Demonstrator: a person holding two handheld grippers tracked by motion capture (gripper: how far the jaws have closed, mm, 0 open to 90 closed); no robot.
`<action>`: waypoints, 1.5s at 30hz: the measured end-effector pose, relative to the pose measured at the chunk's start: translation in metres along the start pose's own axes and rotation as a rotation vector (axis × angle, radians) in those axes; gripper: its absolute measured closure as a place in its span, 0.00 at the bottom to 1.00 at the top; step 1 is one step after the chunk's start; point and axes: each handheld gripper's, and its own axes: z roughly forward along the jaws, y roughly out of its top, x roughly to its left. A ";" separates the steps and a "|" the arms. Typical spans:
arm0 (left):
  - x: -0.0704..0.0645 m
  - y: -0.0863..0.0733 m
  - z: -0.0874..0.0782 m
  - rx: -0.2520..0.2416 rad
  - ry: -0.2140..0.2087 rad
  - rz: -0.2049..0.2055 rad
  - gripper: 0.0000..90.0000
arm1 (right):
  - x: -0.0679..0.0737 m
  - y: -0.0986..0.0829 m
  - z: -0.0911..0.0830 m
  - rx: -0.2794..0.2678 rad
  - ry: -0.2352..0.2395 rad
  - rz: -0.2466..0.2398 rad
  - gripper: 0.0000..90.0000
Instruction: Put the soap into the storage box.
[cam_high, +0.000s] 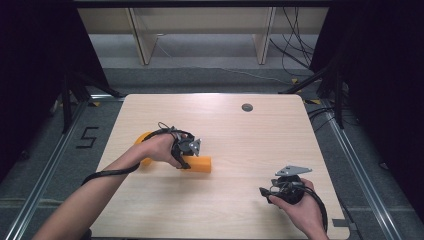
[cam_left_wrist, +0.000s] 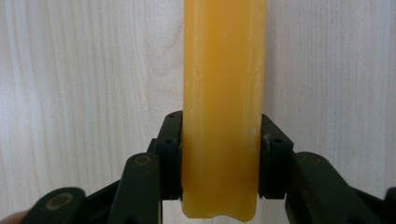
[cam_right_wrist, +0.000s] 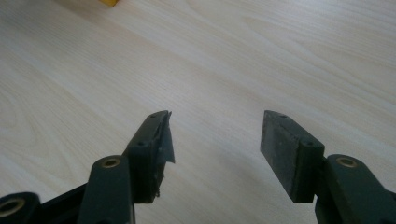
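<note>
Pale wooden table (cam_high: 240, 140), left tongs (cam_left_wrist: 219, 154) clamping orange block (cam_left_wrist: 224, 93), right tongs (cam_right_wrist: 215, 149) agape.

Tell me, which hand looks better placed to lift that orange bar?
Left, probably. The left gripper already clamps the orange bar between its jaws, while the right gripper hangs open over bare table, well away from it.

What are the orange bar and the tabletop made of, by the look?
Orange bar: likely wax or soft plastic; slightly translucent, glossy, with small nicks and a ragged end, held between the left tongs. Tabletop: pale wood or wood-look laminate; printed-looking grain, smooth matte sheen. Can't tell which.
</note>
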 end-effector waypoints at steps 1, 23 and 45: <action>0.001 0.000 0.001 -0.005 -0.002 -0.008 0.65 | 0.000 0.000 0.000 -0.003 0.005 -0.005 0.48; 0.000 -0.002 0.008 -0.003 -0.020 -0.022 0.67 | 0.001 0.001 -0.001 0.030 0.001 0.012 0.48; -0.005 -0.021 -0.012 -0.062 -0.028 -0.267 0.67 | 0.001 0.000 0.000 0.022 0.008 0.017 0.48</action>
